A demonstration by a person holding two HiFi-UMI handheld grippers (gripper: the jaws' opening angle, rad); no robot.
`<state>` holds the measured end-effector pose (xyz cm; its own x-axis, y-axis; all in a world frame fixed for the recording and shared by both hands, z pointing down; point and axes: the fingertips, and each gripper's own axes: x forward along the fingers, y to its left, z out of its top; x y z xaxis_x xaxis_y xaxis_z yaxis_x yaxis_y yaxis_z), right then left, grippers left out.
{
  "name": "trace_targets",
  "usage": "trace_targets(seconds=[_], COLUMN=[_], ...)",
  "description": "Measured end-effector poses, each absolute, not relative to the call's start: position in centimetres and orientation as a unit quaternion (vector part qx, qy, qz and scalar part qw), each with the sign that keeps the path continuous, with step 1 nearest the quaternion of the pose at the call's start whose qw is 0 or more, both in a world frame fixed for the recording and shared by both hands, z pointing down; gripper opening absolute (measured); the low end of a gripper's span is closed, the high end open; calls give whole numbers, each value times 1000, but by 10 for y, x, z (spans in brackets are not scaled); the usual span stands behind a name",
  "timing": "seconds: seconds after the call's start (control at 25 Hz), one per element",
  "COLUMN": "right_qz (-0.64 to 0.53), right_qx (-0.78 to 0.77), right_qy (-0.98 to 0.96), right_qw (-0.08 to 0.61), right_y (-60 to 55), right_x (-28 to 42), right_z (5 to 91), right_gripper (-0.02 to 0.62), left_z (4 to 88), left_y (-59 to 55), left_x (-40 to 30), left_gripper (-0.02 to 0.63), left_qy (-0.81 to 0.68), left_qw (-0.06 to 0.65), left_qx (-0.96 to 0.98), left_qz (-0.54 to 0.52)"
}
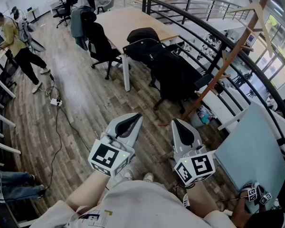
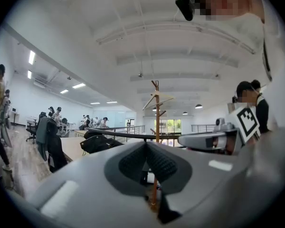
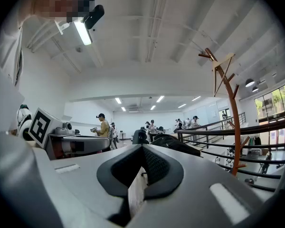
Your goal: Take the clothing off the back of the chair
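A black office chair [image 1: 173,77] stands by the wooden table [image 1: 128,20], with black clothing [image 1: 143,45] heaped over its back. Further off, a second black chair [image 1: 99,44] carries a grey-blue jacket [image 1: 77,23] on its back. My left gripper [image 1: 135,118] and right gripper [image 1: 177,123] hover side by side over the floor, well short of both chairs. Both are shut and empty. In the left gripper view the shut left gripper [image 2: 145,148] points level toward the jacket [image 2: 43,136] and the black clothing [image 2: 97,144]. The right gripper [image 3: 141,151] faces the black clothing [image 3: 170,142].
A wooden coat stand [image 1: 226,61] leans up at the right beside a curved black railing [image 1: 218,46]. A pale blue board [image 1: 254,146] lies at lower right. A cable and power strip [image 1: 56,102] trail on the wood floor. A person [image 1: 16,46] stands far left.
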<state>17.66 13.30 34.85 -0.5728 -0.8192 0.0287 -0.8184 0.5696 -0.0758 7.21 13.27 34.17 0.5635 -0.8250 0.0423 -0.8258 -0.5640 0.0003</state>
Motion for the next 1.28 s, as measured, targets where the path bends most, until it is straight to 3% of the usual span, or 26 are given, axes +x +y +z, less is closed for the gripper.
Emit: trace_targets(seconds=[1.28], right_qz=[-39], right_qx=[-450], right_qy=[892], right_qw=[13], right_y=[137], right_x=[231], right_z=[353], right_gripper=[0], left_z=[344], left_y=[146], left_x=[128], left_gripper=[0], left_qy=[-479], left_qw=[4], left_qx=[877], left_qz=[23])
